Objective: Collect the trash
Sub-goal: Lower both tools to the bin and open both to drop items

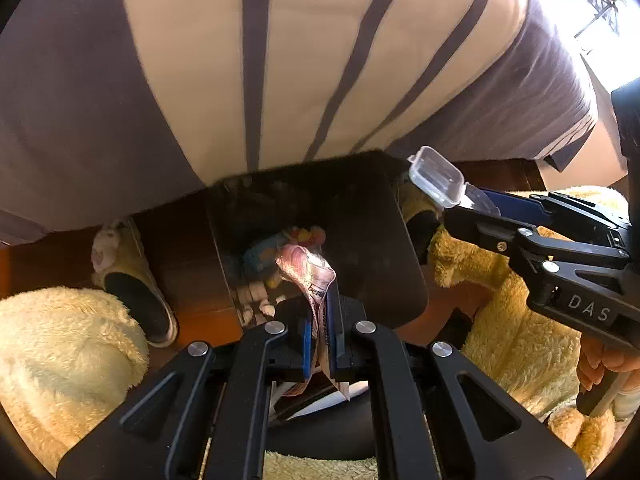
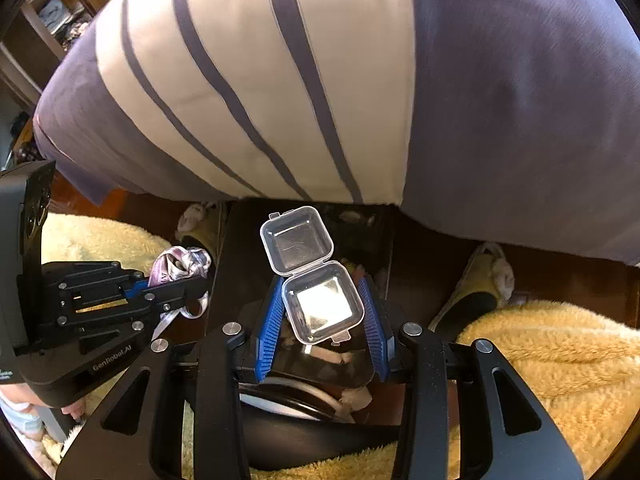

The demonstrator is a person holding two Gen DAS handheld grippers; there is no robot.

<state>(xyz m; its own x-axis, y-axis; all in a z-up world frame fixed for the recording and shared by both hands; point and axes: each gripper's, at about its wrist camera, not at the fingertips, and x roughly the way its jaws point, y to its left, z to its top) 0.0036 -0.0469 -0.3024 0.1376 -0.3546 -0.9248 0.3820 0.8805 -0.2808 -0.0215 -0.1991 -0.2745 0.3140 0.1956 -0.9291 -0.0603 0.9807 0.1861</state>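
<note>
I judge the step in hand to be the drop-off: both loads hang over the dark, glossy rectangular trash bin [image 1: 320,216], whose mouth lies directly below and ahead of my tools, with colourful scraps already at its bottom. My left tool [image 1: 320,320] is pressed together on a crumpled pink printed foil wrapper [image 1: 310,272]; the wrapper's long axis runs along the fingers, its free end curling forward over the bin opening. My right tool [image 2: 322,312] pinches the base of a small clear hinged plastic box [image 2: 320,308] between its blue ribbed pads [image 2: 272,320]. The box stands flipped open, its lid pointing forward away from the tool, long axis in line with the fingers. The next move, as I judge it, calls for spreading each tool while it is inside the rim's outline, since the bed's striped cover crowds the far edge.
</note>
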